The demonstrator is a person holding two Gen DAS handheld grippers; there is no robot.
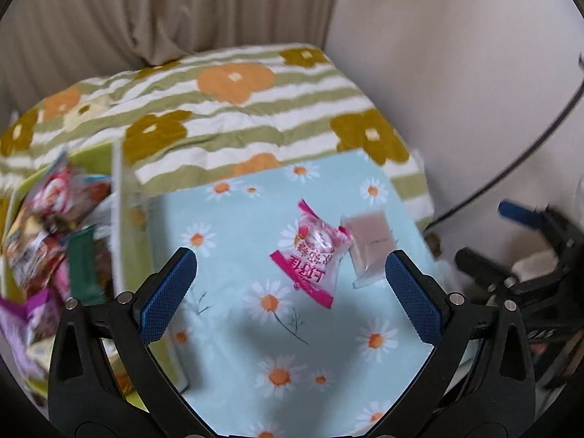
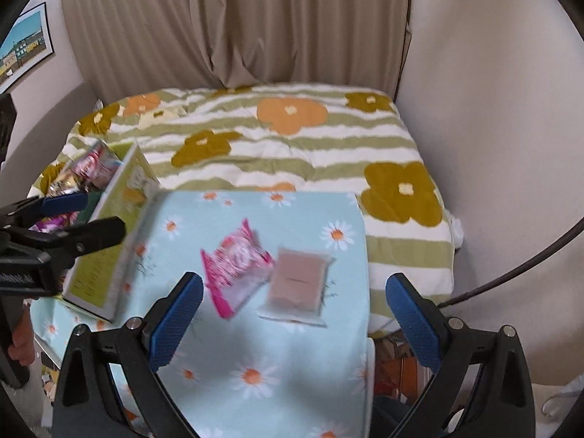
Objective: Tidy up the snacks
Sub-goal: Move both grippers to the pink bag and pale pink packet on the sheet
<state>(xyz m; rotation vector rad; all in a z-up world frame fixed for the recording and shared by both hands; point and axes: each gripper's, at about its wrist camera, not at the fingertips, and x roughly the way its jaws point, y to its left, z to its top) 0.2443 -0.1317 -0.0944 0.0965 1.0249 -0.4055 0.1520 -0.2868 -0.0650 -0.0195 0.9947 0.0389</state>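
On the daisy-print cloth (image 2: 292,357) a pink snack packet (image 2: 235,261) and a brown wafer pack (image 2: 297,281) lie just beside each other, right of the green box (image 2: 109,255) full of snacks. Both the left gripper (image 1: 292,292) and the right gripper (image 2: 294,323) hover over them, fingers spread wide, holding nothing.

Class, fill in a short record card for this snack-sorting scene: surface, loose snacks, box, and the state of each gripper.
surface: daisy cloth over a flowered blanket
loose snacks: pink packet and brown packet, side by side on the cloth
box: green box at the left, holding many packets
left gripper: open, empty
right gripper: open, empty
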